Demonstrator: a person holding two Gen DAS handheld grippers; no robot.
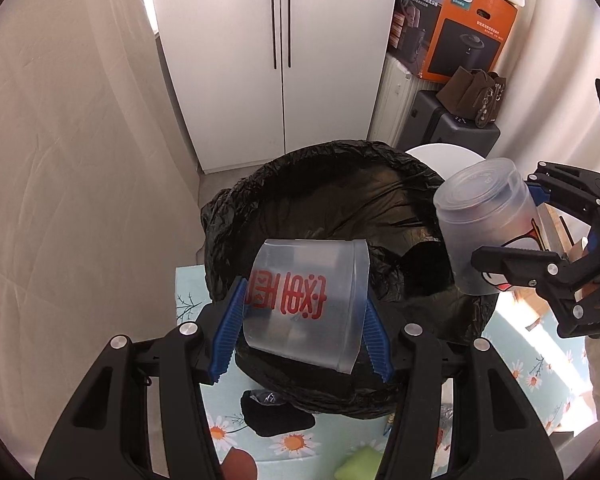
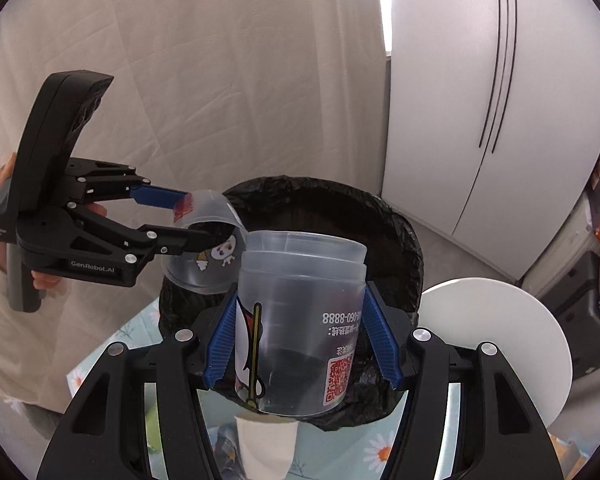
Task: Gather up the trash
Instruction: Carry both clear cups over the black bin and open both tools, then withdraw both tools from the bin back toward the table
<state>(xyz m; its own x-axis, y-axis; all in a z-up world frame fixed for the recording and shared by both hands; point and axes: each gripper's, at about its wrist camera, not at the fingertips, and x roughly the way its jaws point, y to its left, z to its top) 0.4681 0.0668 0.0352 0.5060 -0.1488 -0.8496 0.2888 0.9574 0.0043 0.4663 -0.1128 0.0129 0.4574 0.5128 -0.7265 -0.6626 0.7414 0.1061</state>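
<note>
A translucent plastic cup (image 1: 304, 304) with red characters is tilted over the trash bin (image 1: 340, 184), which is lined with a black bag. My left gripper (image 1: 303, 292) is shut on this cup, its blue pads pressing both sides. In the right wrist view the left gripper (image 2: 196, 218) shows at the left, clamping that cup (image 2: 208, 268) above the bin rim (image 2: 396, 240). My right gripper (image 2: 300, 300) is shut on a stack of clear cups (image 2: 300, 340) printed with a QR code and a cartoon. The right gripper (image 1: 506, 224) holds the stack (image 1: 480, 216) at the bin's right edge.
The bin stands on a floral mat (image 1: 292, 444) with a black item (image 1: 272, 416), a green object (image 1: 360, 468) and a white paper cup (image 2: 266, 444). A white cabinet (image 1: 276, 60) and curtain stand behind. A white round top (image 2: 500, 340), suitcases and an orange box (image 1: 468, 36) are at the right.
</note>
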